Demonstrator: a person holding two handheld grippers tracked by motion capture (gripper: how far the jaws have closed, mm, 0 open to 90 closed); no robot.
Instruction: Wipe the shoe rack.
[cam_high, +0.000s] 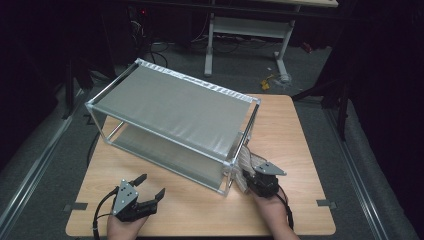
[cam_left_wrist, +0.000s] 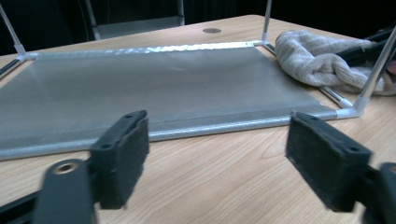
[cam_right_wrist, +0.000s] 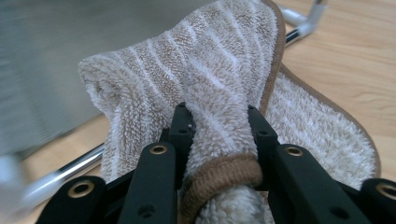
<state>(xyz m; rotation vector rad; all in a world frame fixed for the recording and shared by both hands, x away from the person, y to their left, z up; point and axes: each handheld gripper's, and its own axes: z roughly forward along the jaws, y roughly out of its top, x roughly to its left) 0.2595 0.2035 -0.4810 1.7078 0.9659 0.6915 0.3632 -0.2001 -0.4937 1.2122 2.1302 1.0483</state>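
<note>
A two-tier rack (cam_high: 170, 102) with grey mesh shelves and a metal tube frame stands on the wooden table (cam_high: 295, 135). A beige striped towel (cam_right_wrist: 219, 84) with a brown hem lies bunched at the rack's right end (cam_high: 247, 162), partly over the lower frame bar (cam_left_wrist: 322, 56). My right gripper (cam_right_wrist: 219, 116) is shut on a fold of this towel, its jaws pinching the cloth just behind the hem. My left gripper (cam_high: 150, 186) rests near the table's front left, its jaws wide apart with nothing between them (cam_left_wrist: 217, 140), facing the lower shelf (cam_left_wrist: 154, 79).
A white-legged desk (cam_high: 247, 30) stands on the floor beyond the table, with cables around it. Grey tape marks (cam_high: 75, 206) sit at the table's front corners. Bare table lies between the rack and the front edge.
</note>
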